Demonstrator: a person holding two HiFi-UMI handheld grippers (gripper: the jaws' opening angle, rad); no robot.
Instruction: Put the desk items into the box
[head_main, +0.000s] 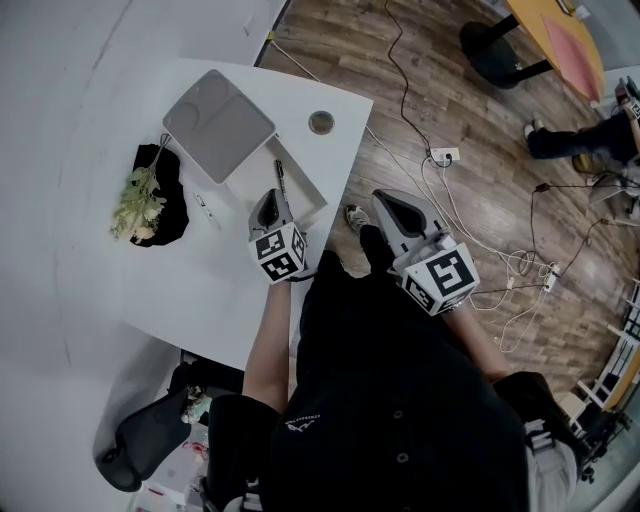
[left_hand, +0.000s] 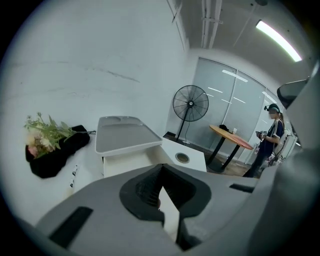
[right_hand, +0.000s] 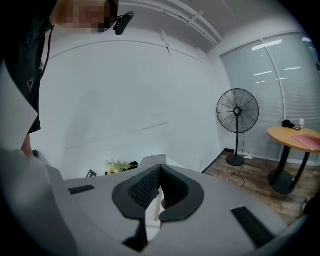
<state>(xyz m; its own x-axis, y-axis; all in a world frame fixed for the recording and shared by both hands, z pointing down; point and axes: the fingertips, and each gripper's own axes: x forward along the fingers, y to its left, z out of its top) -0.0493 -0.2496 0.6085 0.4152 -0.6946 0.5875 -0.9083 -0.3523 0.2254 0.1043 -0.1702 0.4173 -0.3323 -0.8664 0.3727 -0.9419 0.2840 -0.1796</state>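
An open white box (head_main: 303, 183) stands on the white desk (head_main: 215, 290), its grey lid (head_main: 218, 124) tipped back. A black pen (head_main: 280, 172) lies inside it. On the desk to the left, a flower bunch (head_main: 138, 203) rests on a black cloth (head_main: 172, 215), and a small white marker (head_main: 205, 209) lies between them and the box. My left gripper (head_main: 274, 195) is just in front of the box, shut and empty. My right gripper (head_main: 384, 198) hangs past the desk's right edge over the floor, also shut and empty. The left gripper view shows the shut left gripper (left_hand: 162, 167), the box (left_hand: 131, 157) and the flowers (left_hand: 44, 134).
A round cable hole (head_main: 321, 122) sits in the desk's far corner. Cables and a power strip (head_main: 445, 155) lie on the wood floor to the right. An office chair (head_main: 140, 440) stands at the lower left. A standing fan (left_hand: 190, 104), a round table (left_hand: 231, 137) and a person (left_hand: 271, 137) are farther off.
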